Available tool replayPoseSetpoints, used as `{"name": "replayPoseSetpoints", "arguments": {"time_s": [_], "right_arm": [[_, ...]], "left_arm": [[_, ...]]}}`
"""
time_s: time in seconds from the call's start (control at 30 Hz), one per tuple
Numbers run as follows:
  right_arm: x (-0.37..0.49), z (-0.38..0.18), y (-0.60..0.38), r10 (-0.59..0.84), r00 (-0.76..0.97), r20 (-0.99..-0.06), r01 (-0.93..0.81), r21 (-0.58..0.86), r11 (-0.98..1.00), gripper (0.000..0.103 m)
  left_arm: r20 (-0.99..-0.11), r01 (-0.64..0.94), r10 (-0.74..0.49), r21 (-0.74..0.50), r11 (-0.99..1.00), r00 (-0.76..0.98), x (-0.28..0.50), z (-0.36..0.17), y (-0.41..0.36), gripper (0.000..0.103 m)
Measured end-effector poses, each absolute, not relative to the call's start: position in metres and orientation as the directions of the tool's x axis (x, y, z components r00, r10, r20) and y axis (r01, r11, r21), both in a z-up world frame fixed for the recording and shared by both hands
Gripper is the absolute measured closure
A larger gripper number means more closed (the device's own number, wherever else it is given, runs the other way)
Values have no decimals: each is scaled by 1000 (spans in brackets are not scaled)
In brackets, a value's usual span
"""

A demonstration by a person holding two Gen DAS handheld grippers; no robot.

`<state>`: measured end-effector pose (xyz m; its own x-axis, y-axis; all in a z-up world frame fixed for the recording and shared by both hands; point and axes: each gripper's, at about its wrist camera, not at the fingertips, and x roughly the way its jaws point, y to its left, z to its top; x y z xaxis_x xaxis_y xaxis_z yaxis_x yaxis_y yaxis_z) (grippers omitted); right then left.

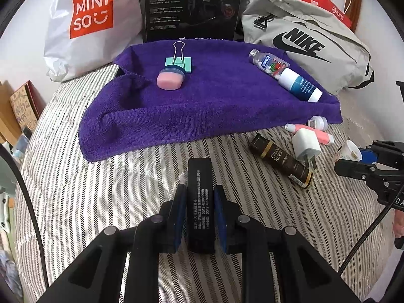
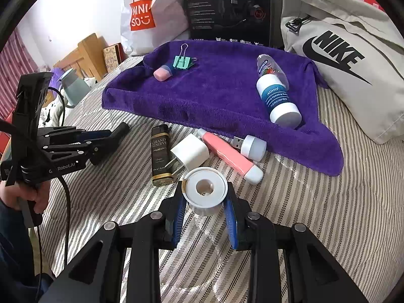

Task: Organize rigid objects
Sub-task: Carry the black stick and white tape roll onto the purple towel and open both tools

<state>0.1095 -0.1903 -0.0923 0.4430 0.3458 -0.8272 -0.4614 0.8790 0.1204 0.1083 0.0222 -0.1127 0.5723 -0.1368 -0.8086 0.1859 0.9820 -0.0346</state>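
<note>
My left gripper (image 1: 199, 194) is shut on a black rectangular case (image 1: 200, 202) with white print, held above the striped bed short of the purple towel (image 1: 202, 106). My right gripper (image 2: 205, 197) is shut on a white tape roll (image 2: 205, 189). On the towel lie a pink eraser (image 1: 169, 77), a teal binder clip (image 1: 178, 61), a clear candy bottle (image 1: 267, 63) and a white and blue bottle (image 1: 300, 85). In front of the towel lie a dark lighter (image 2: 161, 155), a white charger (image 2: 190, 155), a pink and white tube (image 2: 231, 159) and a white USB light (image 2: 251, 147).
A white Miniso bag (image 1: 85, 25), a black headset box (image 1: 192, 7) and a grey Nike bag (image 1: 310, 40) stand behind the towel. The striped bedcover (image 1: 113, 202) spreads below. Wooden furniture and a grey-green lamp (image 2: 73, 83) stand off the bed's left side.
</note>
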Motion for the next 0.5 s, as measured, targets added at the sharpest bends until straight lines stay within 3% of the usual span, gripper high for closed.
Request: {"name": "replayPoseSetpoints", "arguments": {"time_s": [0.5], "right_arm": [[113,-84,-186,360,450,-817,-476,122,871,74]], "left_arm": [[-781,161,-149,-63,985,606,114,-79,36,82]]}}
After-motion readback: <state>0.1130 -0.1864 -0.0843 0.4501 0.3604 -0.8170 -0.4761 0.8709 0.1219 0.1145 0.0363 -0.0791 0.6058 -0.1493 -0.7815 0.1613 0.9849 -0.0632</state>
